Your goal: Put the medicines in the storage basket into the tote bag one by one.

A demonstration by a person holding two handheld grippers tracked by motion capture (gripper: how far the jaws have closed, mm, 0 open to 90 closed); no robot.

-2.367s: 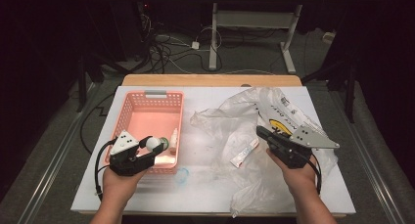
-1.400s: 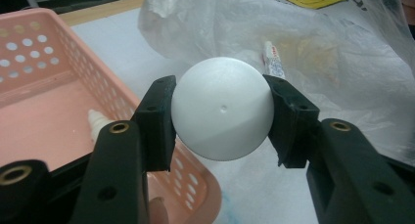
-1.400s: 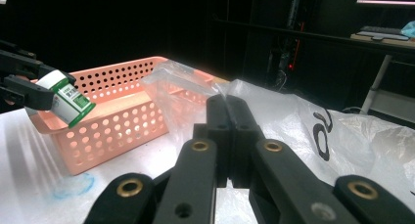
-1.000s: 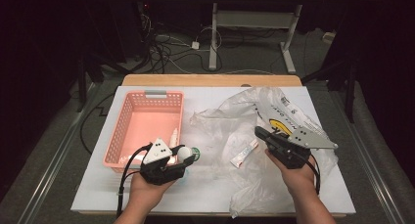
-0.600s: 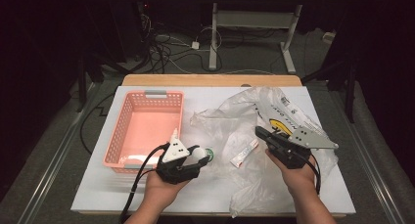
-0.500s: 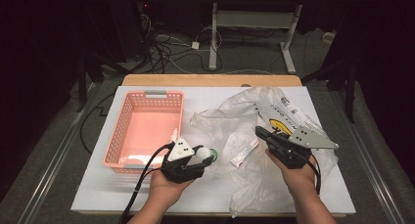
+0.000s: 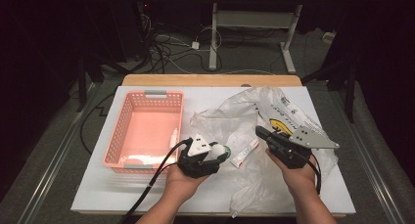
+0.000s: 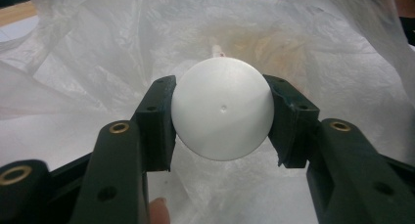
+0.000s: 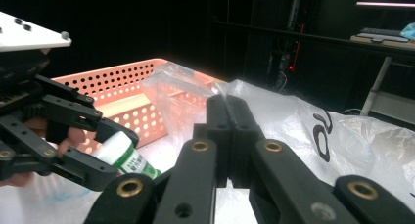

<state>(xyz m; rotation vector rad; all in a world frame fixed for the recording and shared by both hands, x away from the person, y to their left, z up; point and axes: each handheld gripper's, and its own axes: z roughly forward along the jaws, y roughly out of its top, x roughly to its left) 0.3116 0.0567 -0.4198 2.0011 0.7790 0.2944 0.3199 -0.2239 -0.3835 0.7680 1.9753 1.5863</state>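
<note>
My left gripper [image 7: 223,151] is shut on a white bottle with a green label [image 7: 218,149], held level just right of the pink basket [image 7: 147,94] at the edge of the clear plastic bag [image 7: 274,106]. In the left gripper view the bottle's round white end [image 8: 222,115] sits clamped between both pads, with the bag [image 8: 98,62] right behind it. My right gripper [image 7: 260,133] rests on the bag with its jaws pressed together [image 9: 227,104]; the film peaks at their tips. The right gripper view shows the bottle [image 9: 122,153] at lower left.
A white and red tube [image 7: 244,153] lies on the bag between the grippers. The basket [image 9: 112,75] holds a couple of small white items [image 7: 173,135]. The white table top [image 7: 112,190] ends close to my forearms. Cables and a desk frame stand beyond the far edge.
My left gripper has carried the bottle from over the basket rightward to the bag's edge. The right gripper has stayed where it was.
</note>
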